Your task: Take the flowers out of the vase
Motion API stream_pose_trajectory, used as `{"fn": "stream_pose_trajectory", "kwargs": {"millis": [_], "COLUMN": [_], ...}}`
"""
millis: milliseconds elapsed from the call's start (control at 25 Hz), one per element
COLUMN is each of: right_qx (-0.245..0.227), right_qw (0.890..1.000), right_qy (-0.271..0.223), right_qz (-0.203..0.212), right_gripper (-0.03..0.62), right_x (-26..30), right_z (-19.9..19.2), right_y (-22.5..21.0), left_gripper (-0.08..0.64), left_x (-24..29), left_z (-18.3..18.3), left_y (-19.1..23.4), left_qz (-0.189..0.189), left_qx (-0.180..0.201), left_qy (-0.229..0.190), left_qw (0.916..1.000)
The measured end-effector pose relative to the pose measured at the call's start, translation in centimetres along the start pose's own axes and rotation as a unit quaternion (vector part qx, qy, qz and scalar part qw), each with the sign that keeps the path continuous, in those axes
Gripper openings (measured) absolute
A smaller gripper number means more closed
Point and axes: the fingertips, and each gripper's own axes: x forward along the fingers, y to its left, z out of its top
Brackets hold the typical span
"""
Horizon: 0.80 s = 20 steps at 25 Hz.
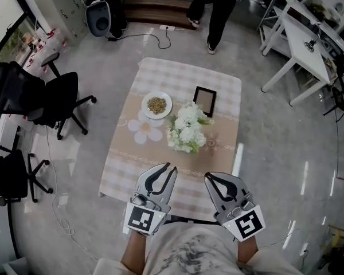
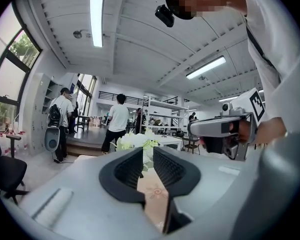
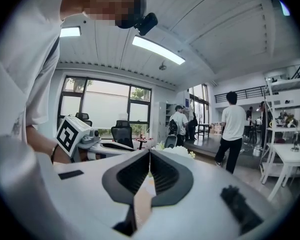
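A bunch of white flowers (image 1: 186, 128) with green leaves stands in the middle of a low table (image 1: 160, 73) covered with a checked cloth. Its vase is hidden under the blooms. Both grippers hover over the table's near edge, short of the flowers and pointing at them. My left gripper (image 1: 171, 167) is open by a narrow gap with nothing in it; the flowers (image 2: 135, 141) show just beyond its tips (image 2: 148, 151). My right gripper (image 1: 208, 177) is shut and empty, its tips (image 3: 149, 153) meeting in front of the flowers (image 3: 176, 150).
A white plate of seeds (image 1: 156, 105) and a black picture frame (image 1: 204, 101) lie behind the flowers. Office chairs (image 1: 51, 99) stand at the left, white tables and shelves (image 1: 304, 44) at the right. A person (image 1: 218, 4) stands beyond the table.
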Motion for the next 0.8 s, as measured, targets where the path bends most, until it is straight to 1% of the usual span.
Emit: {"fn": "stream_pose_trajectory", "kwargs": {"millis": [240, 480, 800], "right_qx": [0.001, 0.007, 0.01], "right_qw": [1.0, 1.0, 0.999], "right_qy": [0.014, 0.021, 0.03], "right_qz": [-0.004, 0.01, 0.022], "right_gripper": [0.017, 0.017, 0.017], "right_x": [0.4, 1.2, 2.3], "right_z": [-1.1, -2.1, -3.0], "right_y": [-0.6, -0.9, -2.2], "left_gripper": [0.102, 0.157, 0.223], "left_x": [1.1, 1.9, 3.6], "left_z": [-1.1, -2.6, -3.9], "left_y": [0.3, 0.5, 1.8], "left_qz": [-0.006, -0.003, 0.006], "left_qx": [0.012, 0.018, 0.027], "left_qy": [0.009, 0.023, 0.034], "left_qw": [0.9999, 0.9996, 0.999]}}
